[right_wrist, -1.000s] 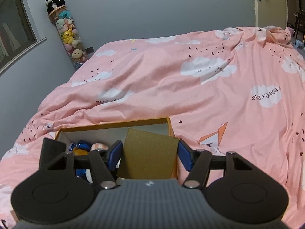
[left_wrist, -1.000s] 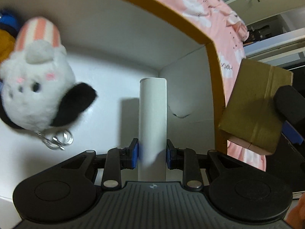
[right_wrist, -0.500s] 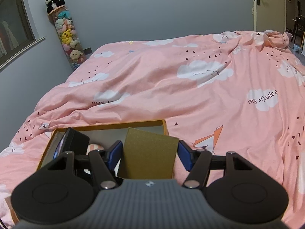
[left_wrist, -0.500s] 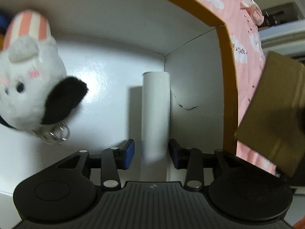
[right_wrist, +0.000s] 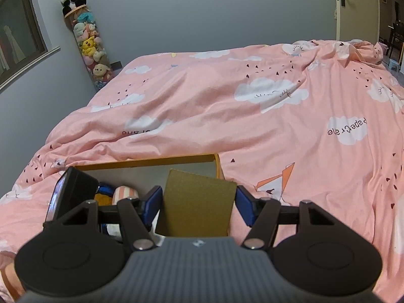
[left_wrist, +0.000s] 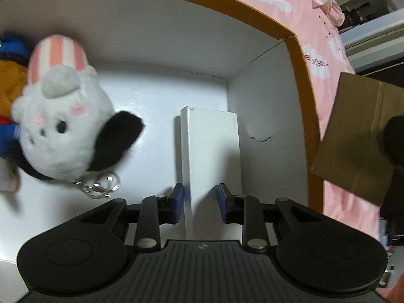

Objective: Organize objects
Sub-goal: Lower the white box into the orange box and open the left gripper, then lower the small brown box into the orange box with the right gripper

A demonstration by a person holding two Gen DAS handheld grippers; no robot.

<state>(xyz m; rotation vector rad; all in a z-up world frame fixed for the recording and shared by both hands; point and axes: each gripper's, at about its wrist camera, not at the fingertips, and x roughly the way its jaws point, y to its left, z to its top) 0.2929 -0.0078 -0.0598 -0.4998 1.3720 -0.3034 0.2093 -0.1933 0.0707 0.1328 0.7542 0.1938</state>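
1. White box [left_wrist: 210,156] stands inside the orange-rimmed bin [left_wrist: 300,58]; the steeply downward left gripper [left_wrist: 199,202], its jaws just closing, clamps it.
2. Right gripper [right_wrist: 198,204], jaws wide, grips one cardboard box [right_wrist: 197,207] above the bin.
3. One plush toy [left_wrist: 63,123] lies beside the white box.

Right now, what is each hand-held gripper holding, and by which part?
Left hand-held gripper: tall white rectangular box, gripped near its lower end; its jaws have just been closing. Right hand-held gripper: brown cardboard box, pads on opposite sides.
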